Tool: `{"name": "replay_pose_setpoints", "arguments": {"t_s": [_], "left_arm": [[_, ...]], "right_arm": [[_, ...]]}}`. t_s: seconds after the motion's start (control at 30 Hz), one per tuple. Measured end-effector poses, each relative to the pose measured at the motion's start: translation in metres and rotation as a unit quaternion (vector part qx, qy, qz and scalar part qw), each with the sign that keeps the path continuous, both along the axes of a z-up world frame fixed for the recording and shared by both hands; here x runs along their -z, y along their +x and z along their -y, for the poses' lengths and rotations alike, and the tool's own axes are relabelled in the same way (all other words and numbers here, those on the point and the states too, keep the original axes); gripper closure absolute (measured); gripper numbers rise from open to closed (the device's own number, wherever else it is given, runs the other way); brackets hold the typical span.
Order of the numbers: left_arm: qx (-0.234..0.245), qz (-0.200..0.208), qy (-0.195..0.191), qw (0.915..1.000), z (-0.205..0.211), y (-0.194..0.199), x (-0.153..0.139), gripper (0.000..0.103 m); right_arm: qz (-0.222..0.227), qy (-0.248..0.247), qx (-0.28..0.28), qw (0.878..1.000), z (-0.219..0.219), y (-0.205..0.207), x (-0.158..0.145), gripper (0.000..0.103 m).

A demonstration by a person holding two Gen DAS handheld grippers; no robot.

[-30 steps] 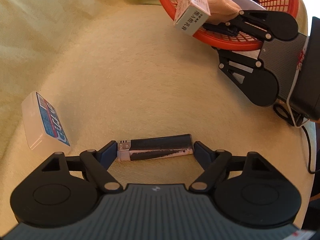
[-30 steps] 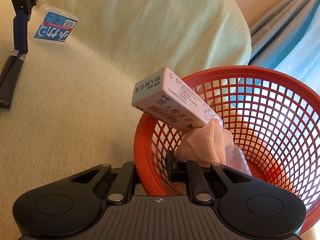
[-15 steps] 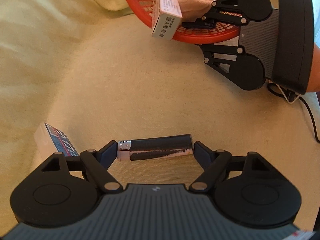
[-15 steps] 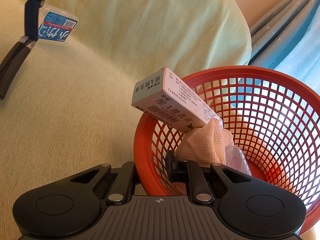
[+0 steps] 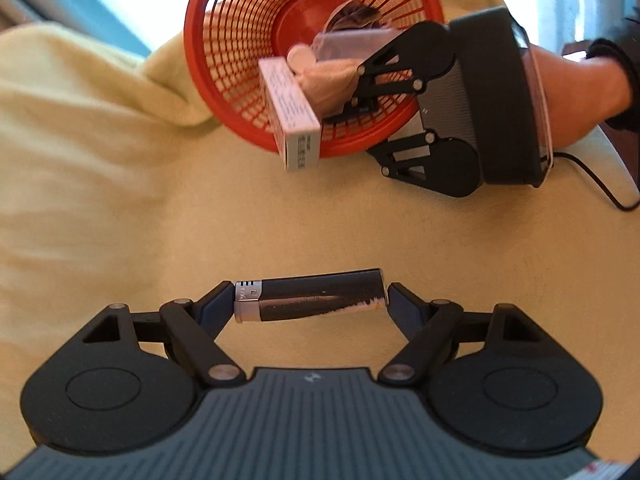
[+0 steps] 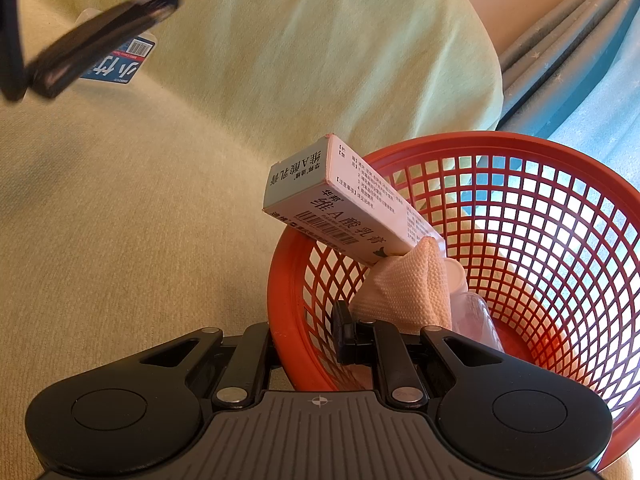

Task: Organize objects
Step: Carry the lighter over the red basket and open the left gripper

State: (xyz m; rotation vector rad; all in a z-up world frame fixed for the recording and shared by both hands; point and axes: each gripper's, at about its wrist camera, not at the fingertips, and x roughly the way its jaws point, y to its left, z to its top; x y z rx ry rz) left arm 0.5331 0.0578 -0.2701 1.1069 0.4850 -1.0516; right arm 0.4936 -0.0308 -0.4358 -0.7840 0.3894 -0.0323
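Count, both views: one red mesh basket point(image 6: 516, 184), one white carton point(image 6: 340, 204) with printed text and a barcode, one pale pink cloth point(image 6: 404, 292), one clear plastic item point(image 6: 476, 316) low in the basket, one dark lighter point(image 5: 310, 295) with a silver cap, and one clear flat box with a blue label point(image 6: 120, 66). Everything sits over a pale yellow-green cover point(image 6: 140, 220).

Your left gripper point(image 5: 310, 300) has its jaws spread wide and clamped end to end on the lighter: one pad meets the silver cap, the other the dark base. The lighter lies crosswise between the fingertips, clear of the cover below it. In the right wrist view it appears blurred at upper left, in front of the blue-label box.

Your right gripper point(image 6: 310, 340) has its jaws nearly together, pinching the near rim of the basket: one finger point(image 6: 345, 330) stands inside the wall, the other outside. The basket tilts, its mouth toward the left gripper.

The carton leans out over the basket rim, one end down inside against the cloth. The cloth is bunched just beyond your inner finger. The blue-label box lies on the cover, well apart from the basket.

A bare forearm point(image 5: 580, 92) shows behind the right gripper.
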Motion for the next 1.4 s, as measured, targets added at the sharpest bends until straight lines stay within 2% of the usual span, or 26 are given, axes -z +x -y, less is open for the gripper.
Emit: {"name": "replay_pose_setpoints", "arguments": {"t_s": [0.2,0.37,0.67,1.07,1.4], "left_arm": [[0.054,0.058,0.009,0.9968,0.007,-0.006,-0.017,0.024],[0.087,0.091,0.017,0.9920,0.016,-0.011,-0.029,0.024],[0.123,0.117,0.003,0.9854,0.038,-0.015,-0.049,0.024],[0.171,0.131,-0.011,0.9765,0.087,-0.018,-0.065,0.024],[0.186,0.084,-0.059,0.9772,0.148,-0.019,-0.067,0.022]], "right_arm": [[0.000,0.000,0.000,1.000,0.000,-0.001,0.000,0.093],[0.000,0.001,0.000,1.000,0.000,-0.001,0.000,0.093],[0.001,0.001,0.000,1.000,-0.001,-0.002,0.000,0.093],[0.001,0.002,0.000,1.000,-0.001,-0.003,0.001,0.093],[0.002,0.007,0.000,1.000,-0.003,-0.001,0.000,0.093]]}}
